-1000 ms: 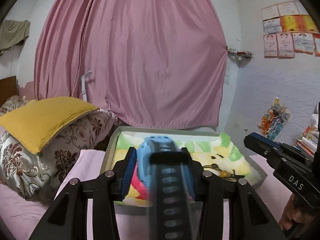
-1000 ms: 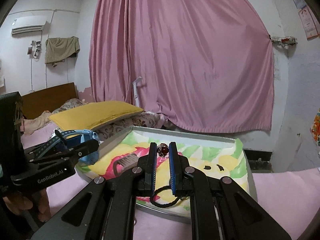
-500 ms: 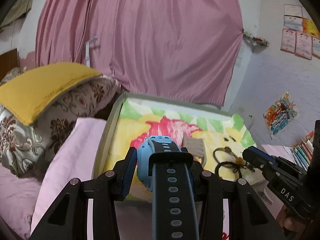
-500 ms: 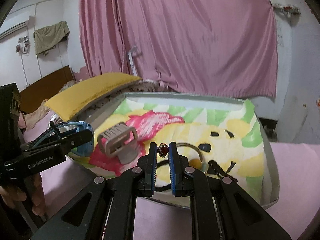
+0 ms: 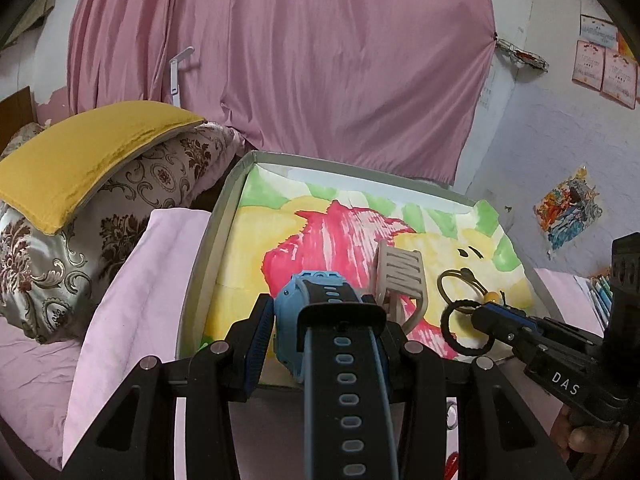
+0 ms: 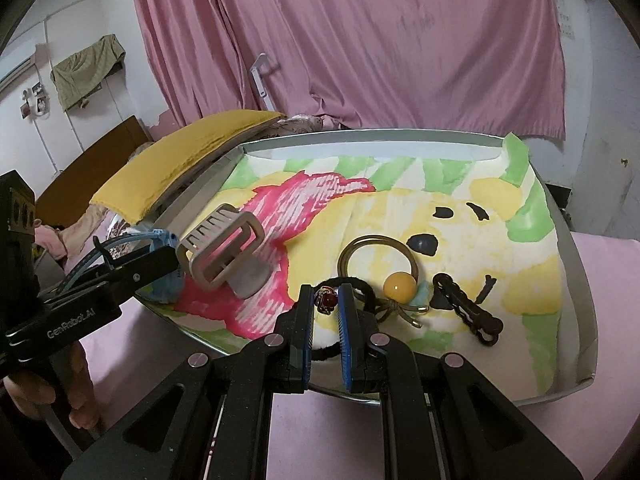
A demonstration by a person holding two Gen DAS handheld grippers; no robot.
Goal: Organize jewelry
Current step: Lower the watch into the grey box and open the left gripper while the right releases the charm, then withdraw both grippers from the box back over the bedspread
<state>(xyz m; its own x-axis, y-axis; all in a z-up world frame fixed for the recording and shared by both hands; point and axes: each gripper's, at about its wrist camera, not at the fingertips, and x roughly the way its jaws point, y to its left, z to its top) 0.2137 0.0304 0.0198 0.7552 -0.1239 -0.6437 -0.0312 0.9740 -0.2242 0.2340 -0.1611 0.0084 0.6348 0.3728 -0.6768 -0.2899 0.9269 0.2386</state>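
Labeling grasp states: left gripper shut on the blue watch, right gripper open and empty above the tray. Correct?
Not quite. The right gripper is not empty: the right wrist view shows it shut on a small ring with a red stone, held over the tray's near edge. The left gripper is indeed shut on the blue watch.

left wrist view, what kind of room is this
Most likely a bedroom at home: stacked pillows on a pink-sheeted bed, a pink curtain behind, and certificates pinned to the wall.
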